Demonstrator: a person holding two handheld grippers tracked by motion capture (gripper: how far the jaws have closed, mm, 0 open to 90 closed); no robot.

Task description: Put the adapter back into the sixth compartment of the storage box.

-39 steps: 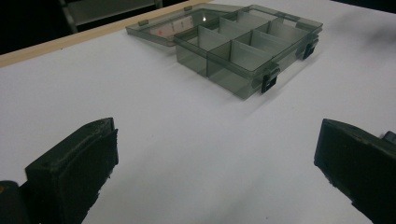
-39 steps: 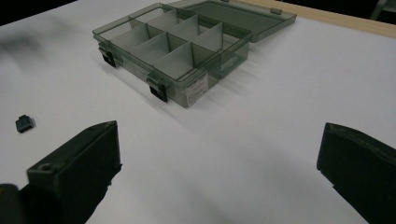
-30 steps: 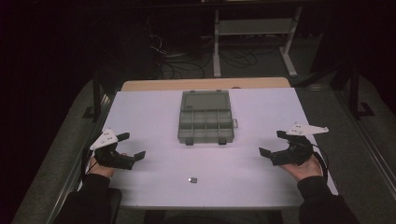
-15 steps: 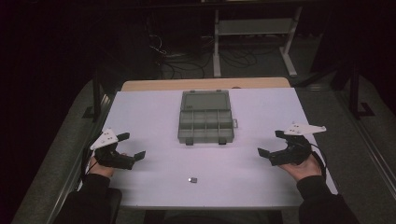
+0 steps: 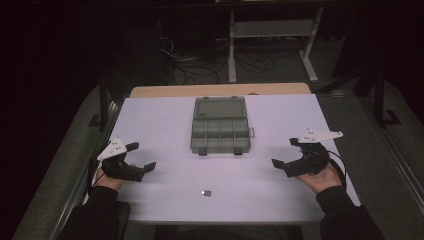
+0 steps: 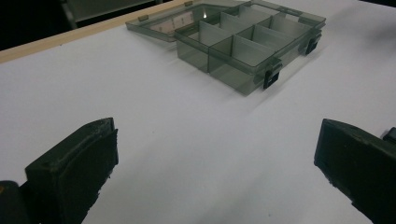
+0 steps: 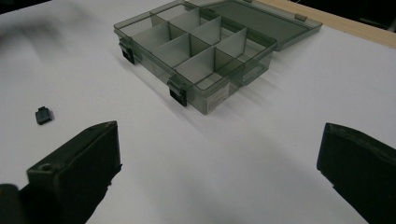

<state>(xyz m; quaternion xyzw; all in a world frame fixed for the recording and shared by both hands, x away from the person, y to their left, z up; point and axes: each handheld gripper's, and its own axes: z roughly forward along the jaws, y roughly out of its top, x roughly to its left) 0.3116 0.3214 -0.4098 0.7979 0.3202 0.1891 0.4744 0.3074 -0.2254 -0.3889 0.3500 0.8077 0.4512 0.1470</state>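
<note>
- Standing wide apart, the jaws of the left gripper (image 5: pixel 142 159) hold nothing — in the left gripper view only bare white tabletop (image 6: pixel 187 140) lies between them.
- Gaping just as wide, the jaws of the right gripper (image 5: pixel 283 154) are empty too, with plain tabletop between them in the right gripper view.
- Each gripper sits in a hand resting low at its own side of the tabletop, the left hand (image 5: pixel 107 177) near the left edge, the right hand (image 5: pixel 325 175) near the right edge; the jaws of both point inward, toward the middle.
- A small dark part (image 5: pixel 206 192) lies on the tabletop between the two grippers, nearer the person's edge, apart from both; in the right gripper view it shows at (image 7: pixel 43 115), off to the left of the jaws and clear of them.
- The box (image 5: pixel 220 132) — a smoky clear organiser with divided compartments — sits in the middle of the tabletop, farther from the person than the part and well apart from both grippers.
- Its lid (image 5: pixel 220 107) lies open flat on the far side, and two dark latches hang on its near wall.
- Whether the compartments hold anything I cannot tell for sure; those in the gripper views look bare.
</note>
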